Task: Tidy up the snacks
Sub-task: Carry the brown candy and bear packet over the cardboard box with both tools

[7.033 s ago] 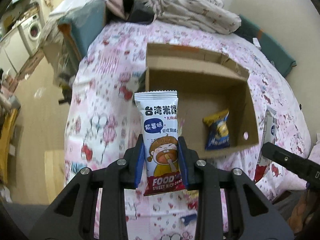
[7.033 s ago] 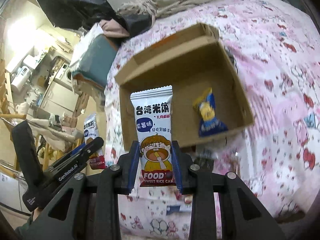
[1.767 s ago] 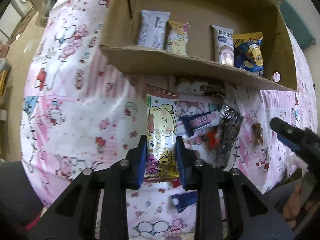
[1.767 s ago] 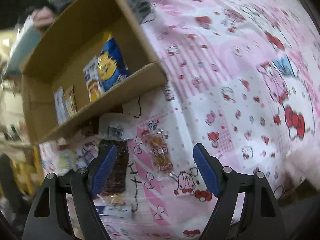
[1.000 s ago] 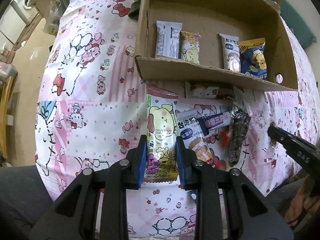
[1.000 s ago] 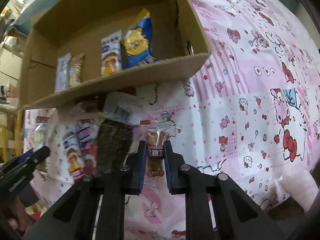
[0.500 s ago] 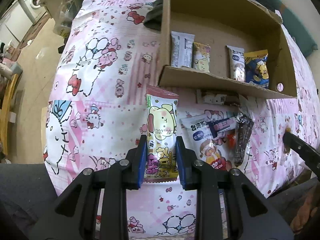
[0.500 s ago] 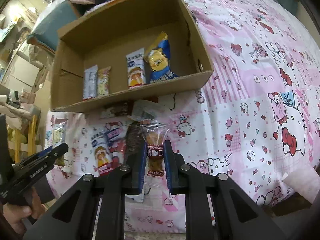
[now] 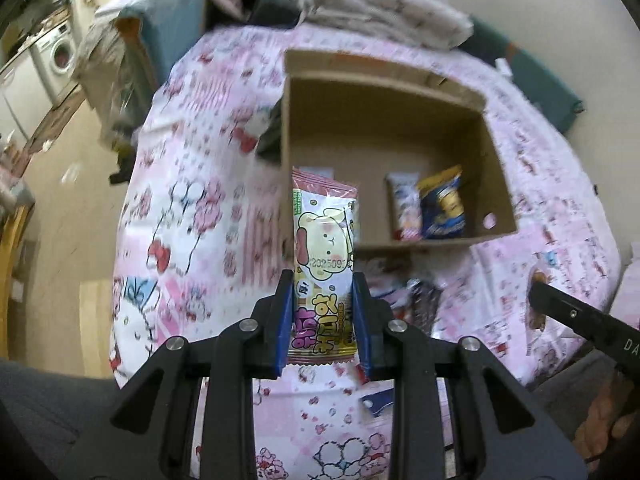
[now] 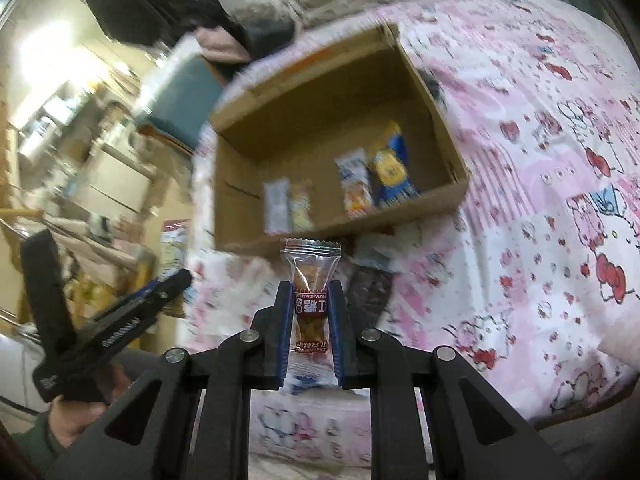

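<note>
Both hand-held grippers are raised over the bed (image 9: 192,216), each tilted downward toward the open cardboard box (image 9: 384,92) that sits on the pink cartoon-print bedspread.

The left hand-held gripper (image 9: 323,312) has its blue pads closed narrowly on the lower half of a pink and yellow snack packet (image 9: 324,240). The packet stands upright between them, its top edge in line with the near left corner of the box. In the right wrist view this gripper shows from the side at the lower left, gripped by a hand (image 10: 76,412) in a green sleeve.

The right hand-held gripper (image 10: 310,324) pinches a small clear-wrapped snack (image 10: 311,280), also upright, just in front of the box's near wall.

Inside the box lie four packets: a white one (image 10: 276,204) and a pale yellow one (image 10: 301,204) side by side, then a white and orange one (image 10: 356,184) touching a blue and yellow bag (image 10: 390,164). More loose packets (image 9: 420,304) lie on the bedspread just before the box.
</note>
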Available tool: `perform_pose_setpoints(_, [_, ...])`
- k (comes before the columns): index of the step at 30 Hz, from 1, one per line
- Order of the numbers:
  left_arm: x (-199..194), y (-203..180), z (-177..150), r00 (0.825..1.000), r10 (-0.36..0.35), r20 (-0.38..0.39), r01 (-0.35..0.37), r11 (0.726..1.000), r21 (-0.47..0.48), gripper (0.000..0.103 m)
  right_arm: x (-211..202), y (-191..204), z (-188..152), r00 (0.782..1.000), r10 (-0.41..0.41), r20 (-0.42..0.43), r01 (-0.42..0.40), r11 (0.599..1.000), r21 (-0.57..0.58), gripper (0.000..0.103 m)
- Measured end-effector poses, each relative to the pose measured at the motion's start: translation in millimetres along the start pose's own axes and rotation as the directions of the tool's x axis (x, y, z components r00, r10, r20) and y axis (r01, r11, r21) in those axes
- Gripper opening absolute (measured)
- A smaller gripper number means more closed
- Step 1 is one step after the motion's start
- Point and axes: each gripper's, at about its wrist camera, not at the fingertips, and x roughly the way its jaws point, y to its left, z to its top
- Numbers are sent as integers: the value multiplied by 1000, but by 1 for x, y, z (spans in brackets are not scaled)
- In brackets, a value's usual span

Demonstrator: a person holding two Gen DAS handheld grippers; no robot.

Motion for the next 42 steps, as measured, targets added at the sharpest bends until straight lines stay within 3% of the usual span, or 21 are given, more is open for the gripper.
perform_pose_setpoints(4, [-11,-3,18,1000,-24,20,24,1000,6,23,-16,4,8,996,63,70,-64,998,12,18])
perform_pose_setpoints(10, [-19,-1,45,998,-24,53,23,1000,19,23,-30,9,21,987,88,136,-93,995,29,18])
perform_pose_setpoints(13, [-17,4,59,996,-19,88,18,1000,6,23,-29,8,32,984,105,144,-112,993,38,18])
perform_pose_setpoints(25, [31,-4,94,999,-34,30,33,999,30,23,1,-11,85,988,85,131,-91,995,45,18])
perform_pose_setpoints(30, [57,-8,97,998,-65,15,65,998,16,23,30,-23,90,991,73,115,-77,997,28,18])
perform_pose_setpoints(36, [81,-5,88,996,-83,18,83,997,-7,23,57,-51,88,994,12,105,-22,996,91,18])
perform_pose_setpoints(42, [90,-7,84,998,-59,24,59,998,10,23,67,-70,94,995,10,103,-26,987,157,18])
